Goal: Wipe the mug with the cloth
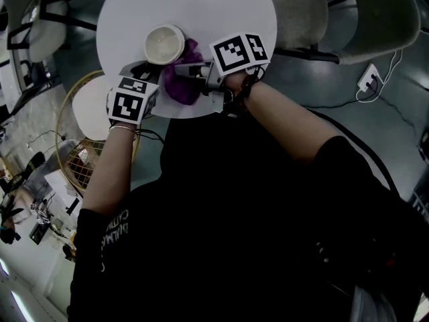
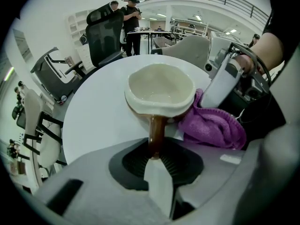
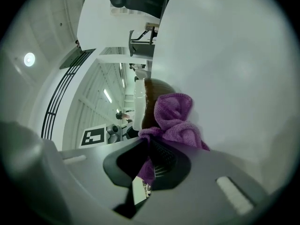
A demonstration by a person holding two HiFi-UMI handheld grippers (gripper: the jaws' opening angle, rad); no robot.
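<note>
A mug, cream inside and brown outside, stands over the near edge of the round white table. My left gripper is shut on the mug's brown handle, which runs down between its jaws. A purple cloth is bunched against the mug's near right side. My right gripper is shut on that cloth and holds it against the brown wall of the mug. In the left gripper view the cloth lies under the right gripper's white finger.
Grey chairs stand round the far side of the table. A gold wire side table with a white top stands at the left, below my left hand. A white power strip lies on the floor at the right.
</note>
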